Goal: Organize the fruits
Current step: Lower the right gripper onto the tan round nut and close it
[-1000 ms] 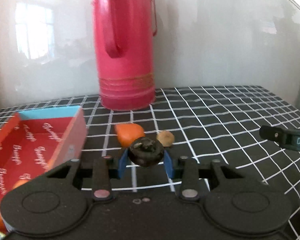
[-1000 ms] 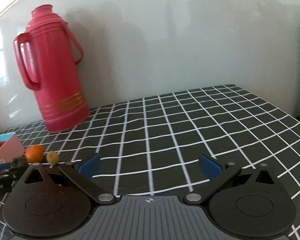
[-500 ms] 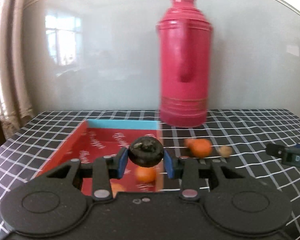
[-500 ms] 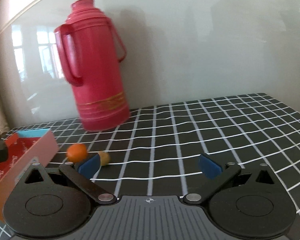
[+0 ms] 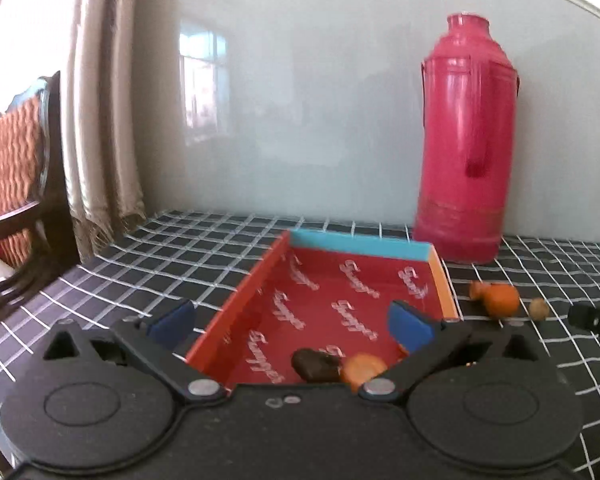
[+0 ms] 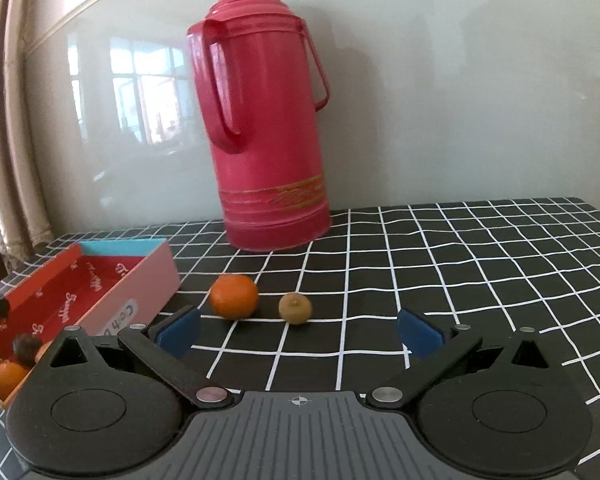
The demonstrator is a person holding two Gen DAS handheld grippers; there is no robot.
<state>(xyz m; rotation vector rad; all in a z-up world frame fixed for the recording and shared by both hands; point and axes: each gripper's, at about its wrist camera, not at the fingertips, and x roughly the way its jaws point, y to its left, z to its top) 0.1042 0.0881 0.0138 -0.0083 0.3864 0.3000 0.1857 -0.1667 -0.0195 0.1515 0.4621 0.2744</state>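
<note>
My left gripper (image 5: pixel 290 322) is open and empty above the near end of the red box (image 5: pixel 256 276). A dark fruit (image 5: pixel 314 365) lies in the box next to an orange fruit (image 5: pixel 362 366). The box also shows at the left of the right wrist view (image 6: pixel 138 280), with the dark fruit (image 6: pixel 26 346) and an orange fruit (image 6: pixel 4 374) inside. An orange (image 6: pixel 234 295) and a small tan fruit (image 6: pixel 295 308) lie on the cloth right of the box, just ahead of my right gripper (image 6: pixel 298 330), which is open and empty.
A tall red thermos (image 6: pixel 266 120) stands at the back against the wall. The checked black tablecloth (image 6: pixel 460 264) covers the table. A curtain and a chair (image 5: pixel 24 184) stand off the table's left edge. The right gripper's tip (image 5: pixel 592 320) shows at the right of the left wrist view.
My left gripper swung left over the box and opened, and the dark fruit dropped into the box. My right gripper moved left toward the orange and the tan fruit.
</note>
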